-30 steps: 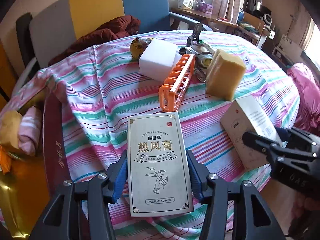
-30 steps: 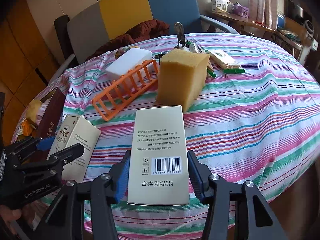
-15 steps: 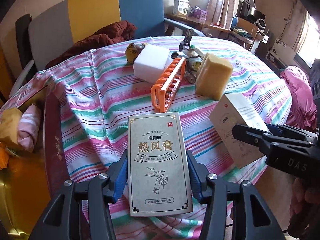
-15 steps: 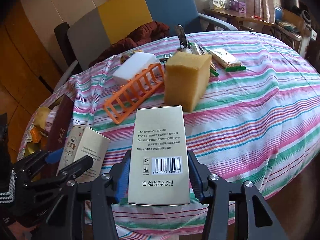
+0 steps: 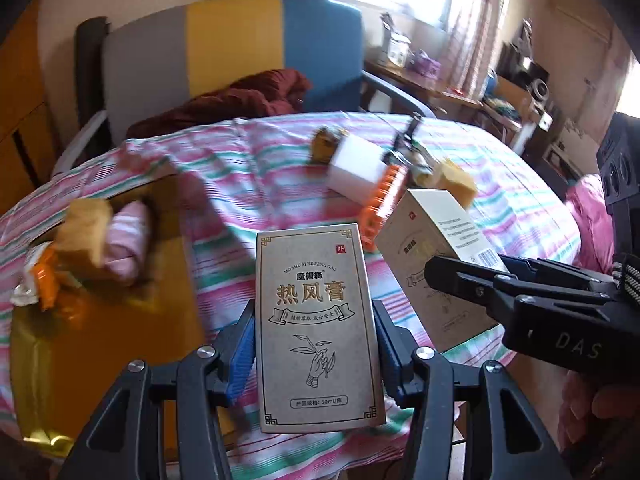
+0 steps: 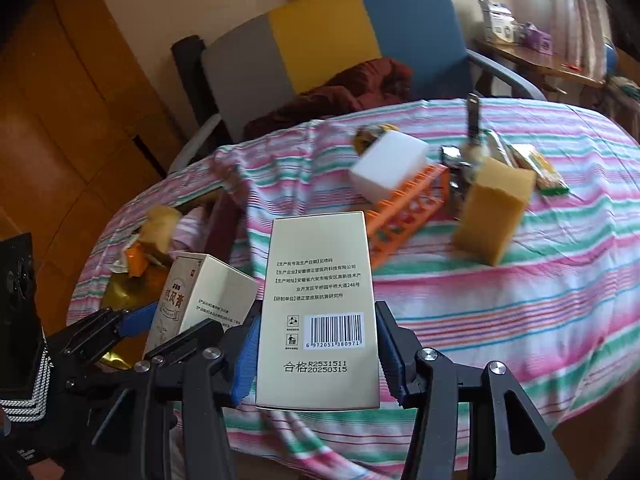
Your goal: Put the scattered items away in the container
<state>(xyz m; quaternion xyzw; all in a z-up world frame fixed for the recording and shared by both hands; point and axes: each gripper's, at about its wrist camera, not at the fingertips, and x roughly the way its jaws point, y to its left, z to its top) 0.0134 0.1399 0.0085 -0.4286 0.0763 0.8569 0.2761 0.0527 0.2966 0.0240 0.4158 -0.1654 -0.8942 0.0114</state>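
Boxes are held one per tool, above the striped table (image 6: pixel 500 300). Left gripper (image 5: pixel 316 344) clamps the front-printed box (image 5: pixel 316 320) by its sides; right gripper (image 6: pixel 316 344) clamps the barcode box (image 6: pixel 320 300) likewise.

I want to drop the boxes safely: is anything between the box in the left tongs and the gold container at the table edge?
Nothing visible blocks it. The beige printed carton in the left tongs hangs beside the open gold container, which already holds sponge and wrappers at its far end.
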